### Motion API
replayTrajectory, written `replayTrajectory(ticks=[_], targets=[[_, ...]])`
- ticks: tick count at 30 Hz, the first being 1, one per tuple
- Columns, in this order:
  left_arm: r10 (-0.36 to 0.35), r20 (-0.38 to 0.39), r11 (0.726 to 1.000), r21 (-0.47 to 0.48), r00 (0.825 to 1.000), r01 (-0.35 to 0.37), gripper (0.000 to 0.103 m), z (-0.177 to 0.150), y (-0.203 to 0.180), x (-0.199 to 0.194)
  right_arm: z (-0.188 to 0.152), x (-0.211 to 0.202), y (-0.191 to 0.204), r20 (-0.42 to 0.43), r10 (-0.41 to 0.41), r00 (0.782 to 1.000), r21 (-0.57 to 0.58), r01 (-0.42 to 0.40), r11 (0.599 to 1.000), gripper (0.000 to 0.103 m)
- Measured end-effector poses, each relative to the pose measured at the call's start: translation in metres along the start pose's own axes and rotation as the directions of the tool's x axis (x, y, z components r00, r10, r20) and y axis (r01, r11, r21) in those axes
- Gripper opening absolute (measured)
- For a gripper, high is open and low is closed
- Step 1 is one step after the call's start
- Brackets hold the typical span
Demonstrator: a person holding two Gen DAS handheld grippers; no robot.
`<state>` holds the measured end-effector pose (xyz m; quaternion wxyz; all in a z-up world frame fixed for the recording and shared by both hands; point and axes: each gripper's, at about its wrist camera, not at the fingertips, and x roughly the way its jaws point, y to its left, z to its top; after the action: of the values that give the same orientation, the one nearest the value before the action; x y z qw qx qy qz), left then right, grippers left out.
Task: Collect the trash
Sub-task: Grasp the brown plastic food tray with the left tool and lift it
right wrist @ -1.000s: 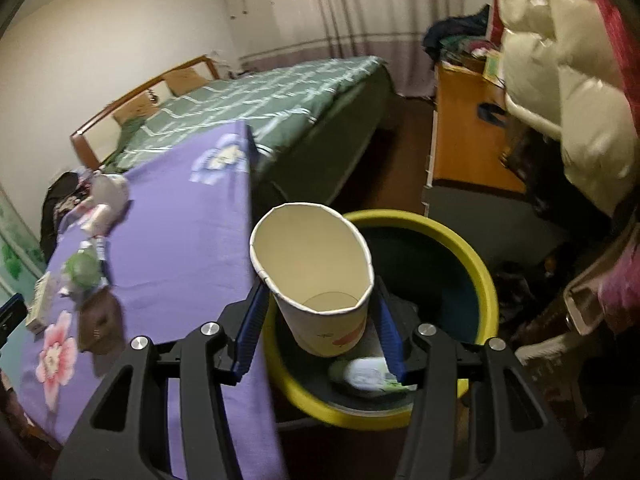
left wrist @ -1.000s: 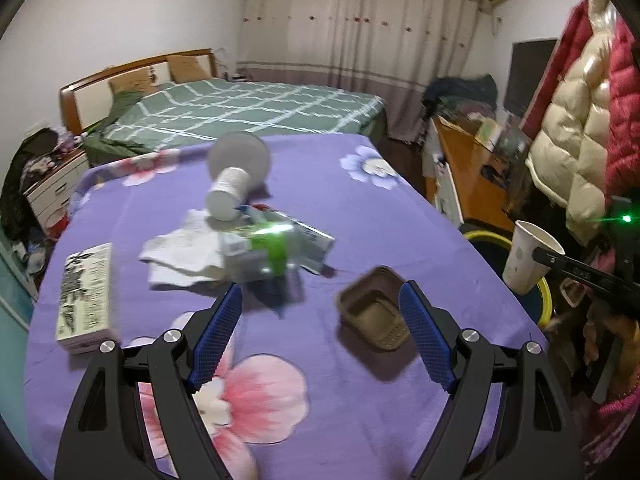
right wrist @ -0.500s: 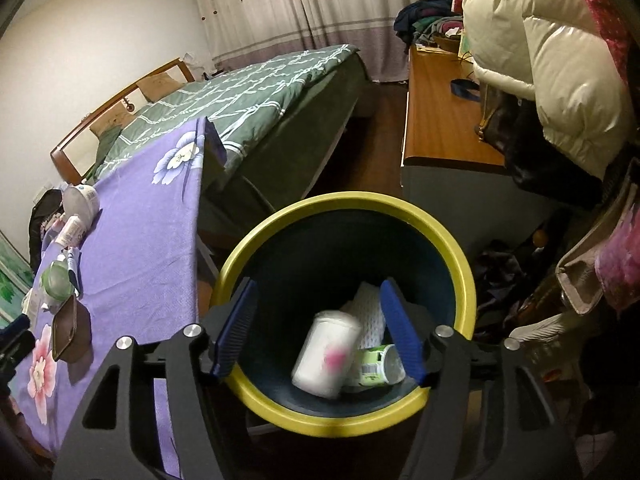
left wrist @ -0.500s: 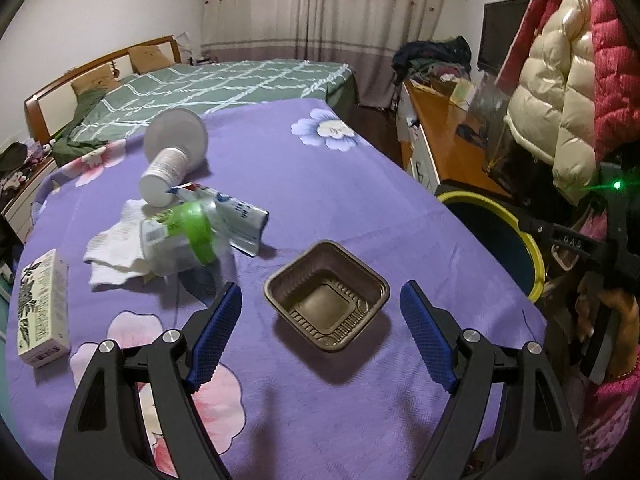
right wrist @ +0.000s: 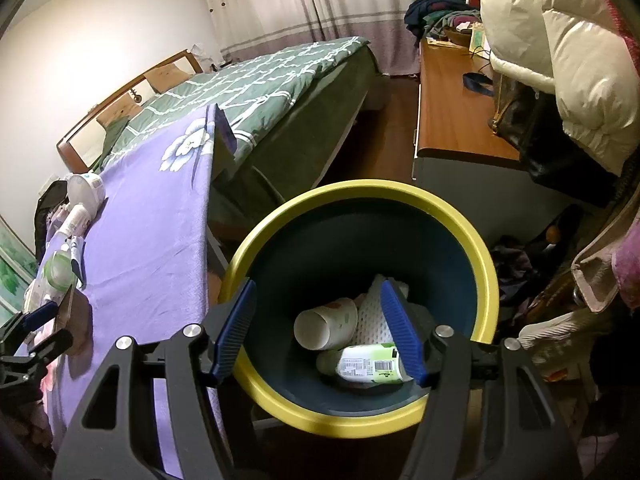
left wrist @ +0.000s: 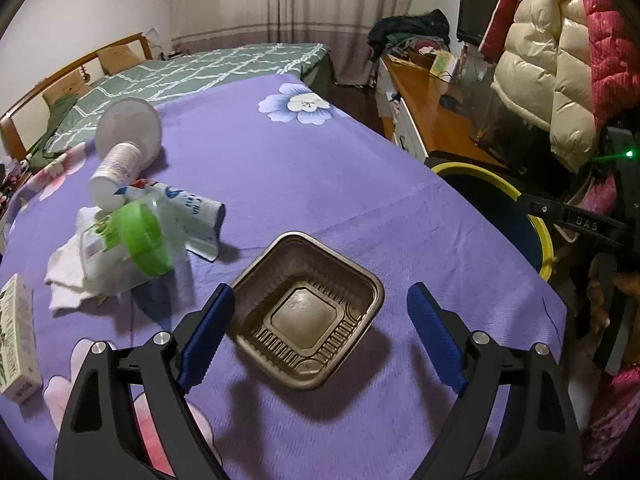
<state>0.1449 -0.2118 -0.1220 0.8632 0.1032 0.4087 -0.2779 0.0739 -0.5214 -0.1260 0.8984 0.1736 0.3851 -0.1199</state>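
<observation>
A brown plastic tray (left wrist: 306,314) lies on the purple floral cloth (left wrist: 320,168). My left gripper (left wrist: 318,334) is open and straddles the tray, its left finger near the tray's left rim. To the left lie a green-lidded clear container (left wrist: 132,240), a crumpled tissue (left wrist: 66,276), a toothpaste-like tube (left wrist: 192,212) and a tipped white cup (left wrist: 116,168). My right gripper (right wrist: 320,334) is open and empty above the yellow-rimmed bin (right wrist: 460,232). Inside the bin lie a paper cup (right wrist: 324,322) and a small bottle (right wrist: 366,364).
A white box (left wrist: 16,340) lies at the table's left edge. The bin also shows in the left wrist view (left wrist: 500,188), just past the table's right edge. A wooden desk (right wrist: 452,112), hanging puffer coats (right wrist: 560,52) and a green bed (right wrist: 260,80) surround the spot.
My right gripper has opened and dropped the paper cup into the bin. My left gripper has moved right and forward until it straddles the brown tray.
</observation>
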Motion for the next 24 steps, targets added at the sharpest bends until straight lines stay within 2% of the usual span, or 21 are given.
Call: replayTrajectory(ticks=[8,10,14,24], targets=[[0.011,0.0,1.0,0.007,1.0,-0.011,0.089,0.002,0.005,0.002,-0.001,0.006,0.0,-0.016,0.004,1.0,0.0,-0.004,1.0,0.062],[0.008,0.01,1.0,0.007,1.0,-0.008,0.092,0.003,0.005,-0.003,-0.001,0.007,0.001,-0.019,0.006,1.0,0.0,-0.006,1.0,0.062],[0.016,0.015,1.0,0.025,1.0,-0.016,0.093,0.003,0.006,-0.005,0.0,0.01,0.002,-0.023,0.009,1.0,0.001,-0.009,1.0,0.062],[0.04,-0.002,0.999,-0.001,0.999,-0.04,0.093,0.002,0.019,0.002,-0.003,0.011,0.004,-0.027,0.014,1.0,-0.003,-0.014,1.0,0.062]])
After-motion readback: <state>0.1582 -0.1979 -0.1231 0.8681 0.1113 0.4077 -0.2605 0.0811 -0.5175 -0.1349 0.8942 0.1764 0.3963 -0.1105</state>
